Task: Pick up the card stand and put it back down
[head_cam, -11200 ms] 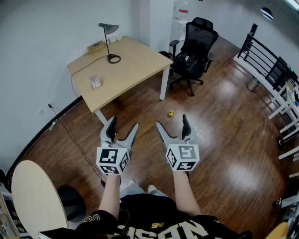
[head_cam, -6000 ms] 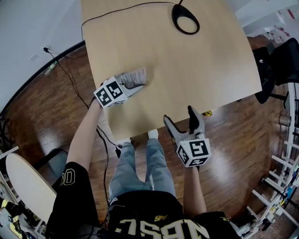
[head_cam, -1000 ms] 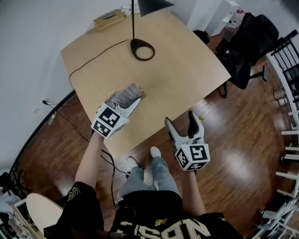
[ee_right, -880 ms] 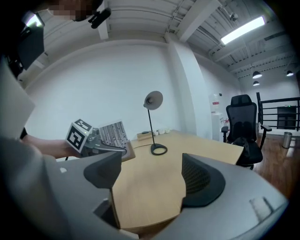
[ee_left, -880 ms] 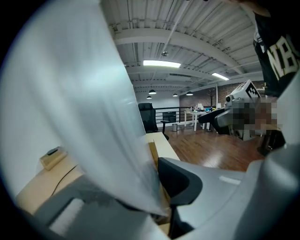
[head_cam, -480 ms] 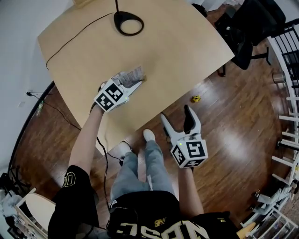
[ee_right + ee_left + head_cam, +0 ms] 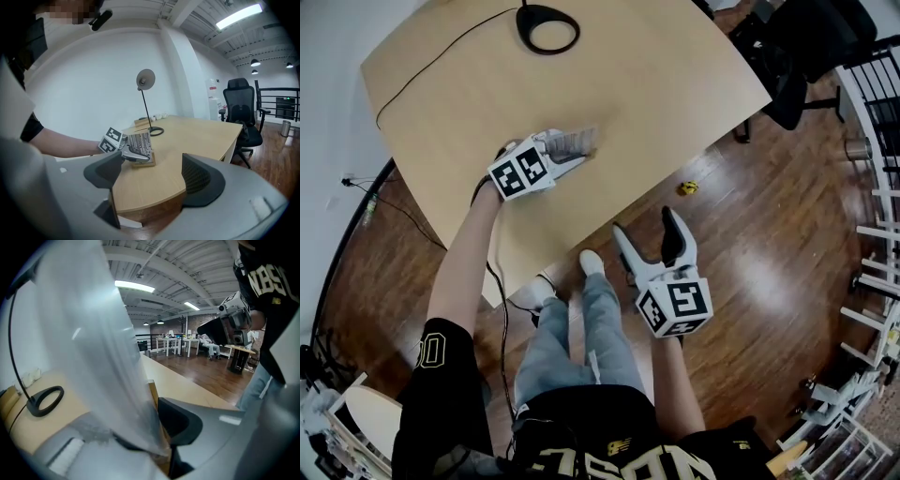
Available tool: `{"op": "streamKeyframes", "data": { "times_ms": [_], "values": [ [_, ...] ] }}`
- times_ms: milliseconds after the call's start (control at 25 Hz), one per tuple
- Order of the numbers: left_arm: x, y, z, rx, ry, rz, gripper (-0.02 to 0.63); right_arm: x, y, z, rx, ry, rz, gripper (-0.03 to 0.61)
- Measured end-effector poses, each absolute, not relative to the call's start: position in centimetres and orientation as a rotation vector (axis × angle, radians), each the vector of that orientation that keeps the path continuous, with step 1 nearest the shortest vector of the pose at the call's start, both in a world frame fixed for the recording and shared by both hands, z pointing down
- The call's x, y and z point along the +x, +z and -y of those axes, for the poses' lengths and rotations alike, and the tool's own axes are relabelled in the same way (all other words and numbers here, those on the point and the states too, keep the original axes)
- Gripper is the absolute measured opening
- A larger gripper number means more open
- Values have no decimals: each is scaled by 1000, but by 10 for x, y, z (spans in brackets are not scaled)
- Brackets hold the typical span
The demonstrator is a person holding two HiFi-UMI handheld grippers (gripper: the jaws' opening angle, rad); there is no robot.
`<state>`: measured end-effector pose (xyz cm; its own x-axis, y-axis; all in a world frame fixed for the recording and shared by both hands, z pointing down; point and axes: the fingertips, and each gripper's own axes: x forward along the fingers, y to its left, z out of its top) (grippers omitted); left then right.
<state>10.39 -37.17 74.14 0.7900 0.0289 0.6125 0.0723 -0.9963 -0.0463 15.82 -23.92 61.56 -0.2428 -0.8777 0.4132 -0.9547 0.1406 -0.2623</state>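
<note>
Left gripper (image 7: pixel 565 156) over light wooden table (image 7: pixel 675 84), near its front-left edge. Fingers pinched tight on card stand (image 7: pixel 575 141): clear plastic panel holding printed card, small wooden base. Stand upright, base seemingly down on tabletop. Right gripper (image 7: pixel 645 225) just off table's front edge, above floor, fingers spread wide, nothing between. Black ring-shaped lamp base (image 7: pixel 548 28) at table's far side, well apart from stand.

Left claw (image 7: pixel 569 157) on card stand (image 7: pixel 579 139)
</note>
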Motion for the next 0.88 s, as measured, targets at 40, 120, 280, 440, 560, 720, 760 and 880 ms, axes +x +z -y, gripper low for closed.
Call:
{"op": "streamKeyframes", "data": {
  "times_ms": [40, 120, 280, 440, 560, 720, 760, 880],
  "values": [
    [105, 745, 370, -2898, -1014, 101, 55, 158, 616, 238, 1818, 718, 2250, 408],
    [106, 750, 371, -2908, -1046, 92, 59, 157, 615, 237, 1800, 718, 2267, 408],
    [91, 749, 380, -2944, -1179, -59, 297, 156, 607, 236, 1771, 710, 2309, 408],
    [58, 725, 381, -3031, -1132, -430, 391, 163, 590, 237, 1743, 670, 2370, 408],
    [28, 674, 371, -3113, -872, -803, 391, 162, 568, 244, 1712, 631, 2440, 408],
    [-10, 600, 340, -3018, -629, -1202, 370, 157, 531, 251, 1648, 551, 2541, 408],
    [-18, 581, 329, -2972, -588, -1292, 358, 154, 523, 252, 1626, 537, 2567, 408],
    [-39, 527, 292, -2845, -464, -1514, 356, 144, 501, 256, 1559, 527, 2650, 408]
  ]
}}
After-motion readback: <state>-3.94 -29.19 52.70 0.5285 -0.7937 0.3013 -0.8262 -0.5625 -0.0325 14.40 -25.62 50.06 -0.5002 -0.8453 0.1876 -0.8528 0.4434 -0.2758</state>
